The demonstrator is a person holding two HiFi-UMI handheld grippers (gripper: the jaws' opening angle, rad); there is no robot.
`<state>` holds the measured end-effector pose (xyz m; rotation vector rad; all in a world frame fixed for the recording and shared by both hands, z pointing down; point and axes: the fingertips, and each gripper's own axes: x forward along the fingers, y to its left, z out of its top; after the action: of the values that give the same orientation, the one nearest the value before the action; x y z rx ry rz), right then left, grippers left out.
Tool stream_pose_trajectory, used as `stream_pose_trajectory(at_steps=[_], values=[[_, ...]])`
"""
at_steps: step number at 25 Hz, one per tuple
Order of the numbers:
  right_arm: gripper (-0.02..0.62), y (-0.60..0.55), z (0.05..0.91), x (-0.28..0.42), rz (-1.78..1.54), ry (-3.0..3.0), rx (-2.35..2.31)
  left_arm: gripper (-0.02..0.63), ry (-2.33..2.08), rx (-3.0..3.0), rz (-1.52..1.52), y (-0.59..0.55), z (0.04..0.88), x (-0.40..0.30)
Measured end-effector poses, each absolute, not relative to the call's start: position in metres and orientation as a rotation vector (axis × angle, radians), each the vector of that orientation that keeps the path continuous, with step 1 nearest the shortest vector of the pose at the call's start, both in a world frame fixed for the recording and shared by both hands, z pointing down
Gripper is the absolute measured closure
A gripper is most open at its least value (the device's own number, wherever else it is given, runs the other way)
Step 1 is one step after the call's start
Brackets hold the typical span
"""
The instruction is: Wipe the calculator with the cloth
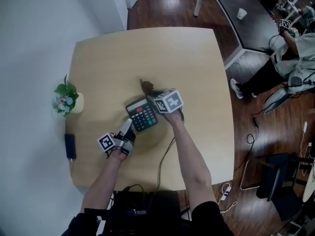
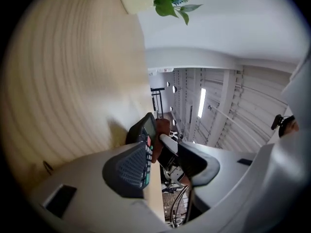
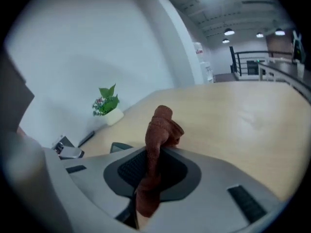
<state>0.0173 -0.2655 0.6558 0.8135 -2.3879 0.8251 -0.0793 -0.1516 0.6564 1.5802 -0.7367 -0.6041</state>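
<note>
Near the middle of the pale wooden surface (image 1: pixel 147 53) the calculator (image 1: pixel 141 114) lies flat with its keys up, and a gripper stands at each end of it. The left gripper (image 1: pixel 127 127) sits at the near left corner, probably to steady the calculator. Its jaws stand partly apart and clamp nothing. The right gripper (image 1: pixel 153 92) has its jaws closed on the brown cloth (image 1: pixel 145 86), bunched so that a tail reaches past the tips. That way fabric, not plastic, should meet the keys. Only the head view gives this layout, with the cloth at the calculator's far right corner; whether the two touch I cannot tell. The left gripper view shows the gap between its jaws, with the calculator's edge beside one pad. The right gripper view shows the pinch itself and a potted plant (image 3: pixel 108 108) beyond.
</note>
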Motion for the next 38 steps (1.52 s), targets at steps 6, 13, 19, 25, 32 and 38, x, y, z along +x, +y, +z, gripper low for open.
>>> stream_pose_trajectory(at_steps=[6, 13, 19, 25, 32, 38], values=[[0.531, -0.217, 0.678, 0.029, 1.077, -2.302, 0.818, 0.413, -0.744, 1.570, -0.613, -0.151, 0.656, -0.074], [0.532, -0.106, 0.683, 0.062, 1.247, -2.181, 0.731, 0.417, -0.740, 1.569, -0.647, -0.151, 0.652, -0.073], [0.532, -0.205, 0.635, 0.068, 0.963, -2.357, 0.928, 0.417, -0.735, 1.582, -0.643, -0.153, 0.652, -0.075], [0.531, -0.255, 0.657, 0.019, 1.027, -2.349, 0.863, 0.417, -0.754, 1.574, -0.658, -0.152, 0.652, -0.073], [0.528, -0.137, 0.683, 0.054, 1.234, -2.216, 0.917, 0.417, -0.765, 1.579, -0.666, -0.153, 0.652, -0.075], [0.529, -0.109, 0.669, 0.079, 1.086, -2.195, 0.794, 0.420, -0.752, 1.528, -0.718, -0.133, 0.646, -0.068]])
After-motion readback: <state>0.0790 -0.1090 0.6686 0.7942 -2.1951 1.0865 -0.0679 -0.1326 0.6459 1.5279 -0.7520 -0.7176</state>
